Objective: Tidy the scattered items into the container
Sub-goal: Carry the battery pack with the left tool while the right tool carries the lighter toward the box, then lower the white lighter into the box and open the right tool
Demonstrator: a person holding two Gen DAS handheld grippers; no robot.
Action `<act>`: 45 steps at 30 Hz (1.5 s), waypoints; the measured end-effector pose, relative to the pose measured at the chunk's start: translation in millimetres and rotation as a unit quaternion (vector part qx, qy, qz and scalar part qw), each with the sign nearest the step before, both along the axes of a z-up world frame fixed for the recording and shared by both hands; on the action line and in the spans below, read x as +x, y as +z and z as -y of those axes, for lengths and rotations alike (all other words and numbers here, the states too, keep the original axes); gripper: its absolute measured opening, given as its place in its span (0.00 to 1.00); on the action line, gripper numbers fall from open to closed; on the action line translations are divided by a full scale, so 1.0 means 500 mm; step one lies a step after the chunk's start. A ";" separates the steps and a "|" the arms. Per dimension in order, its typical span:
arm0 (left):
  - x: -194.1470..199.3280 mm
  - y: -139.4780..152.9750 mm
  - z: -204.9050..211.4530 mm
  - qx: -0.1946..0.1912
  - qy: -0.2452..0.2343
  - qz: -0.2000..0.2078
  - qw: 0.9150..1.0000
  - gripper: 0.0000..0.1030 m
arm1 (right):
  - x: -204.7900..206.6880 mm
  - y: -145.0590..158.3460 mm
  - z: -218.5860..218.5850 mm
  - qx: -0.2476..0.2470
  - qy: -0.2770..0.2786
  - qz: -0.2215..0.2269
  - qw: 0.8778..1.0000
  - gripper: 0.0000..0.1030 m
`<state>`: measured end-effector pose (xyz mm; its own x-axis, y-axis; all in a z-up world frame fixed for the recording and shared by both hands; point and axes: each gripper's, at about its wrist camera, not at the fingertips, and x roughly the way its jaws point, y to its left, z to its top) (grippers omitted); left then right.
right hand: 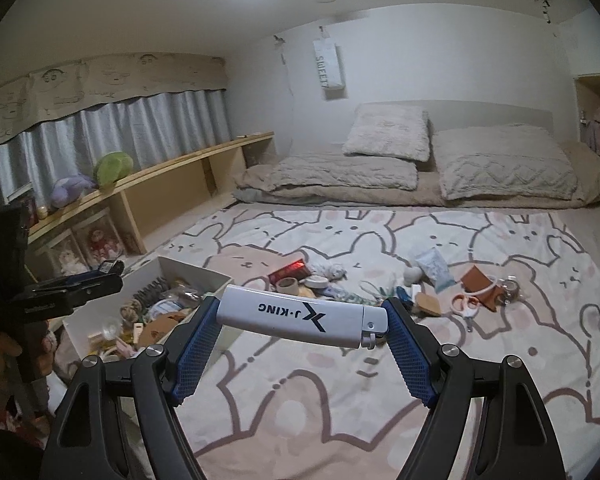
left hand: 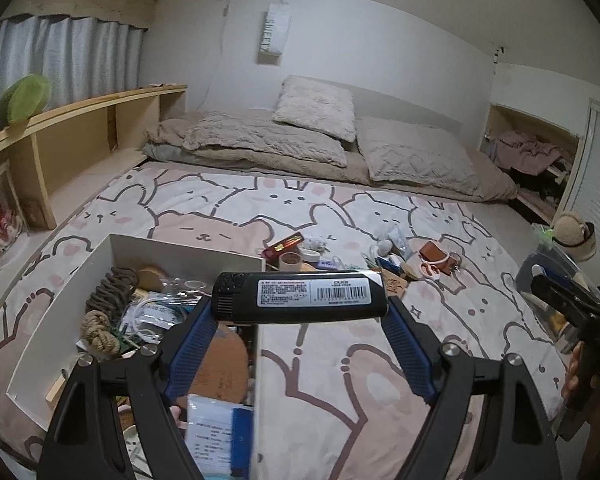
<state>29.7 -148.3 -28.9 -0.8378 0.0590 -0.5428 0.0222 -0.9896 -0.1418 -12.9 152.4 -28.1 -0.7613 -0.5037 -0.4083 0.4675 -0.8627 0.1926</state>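
Note:
My left gripper is shut on a black lighter with a barcode label, held crosswise above the right wall of the white container. The container holds rope, cables, cork coasters and packets. My right gripper is shut on a white J-KING lighter, held above the bedsheet to the right of the white container. Scattered items lie further back on the sheet: a red box, tape rolls, scissors and a brown pouch.
The bed carries a bunny-print sheet, with pillows and a folded duvet at the far end. A wooden shelf runs along the left. The right gripper shows at the right edge of the left wrist view.

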 end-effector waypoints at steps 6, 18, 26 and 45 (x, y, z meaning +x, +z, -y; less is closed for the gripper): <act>0.015 0.008 0.053 0.002 0.022 -0.011 1.000 0.81 | -0.007 -0.005 0.039 0.010 0.019 0.011 1.000 0.79; 0.043 0.002 0.131 -0.028 0.070 -0.007 0.997 0.81 | -0.028 -0.010 0.147 0.017 0.070 0.013 0.997 0.79; 0.058 -0.006 0.184 -0.033 0.107 -0.011 0.994 0.81 | -0.020 -0.008 0.227 0.030 0.127 0.007 0.991 0.79; 0.062 -0.044 0.267 -0.032 0.153 0.017 0.988 0.81 | 0.013 -0.040 0.443 0.162 0.318 0.004 0.934 0.79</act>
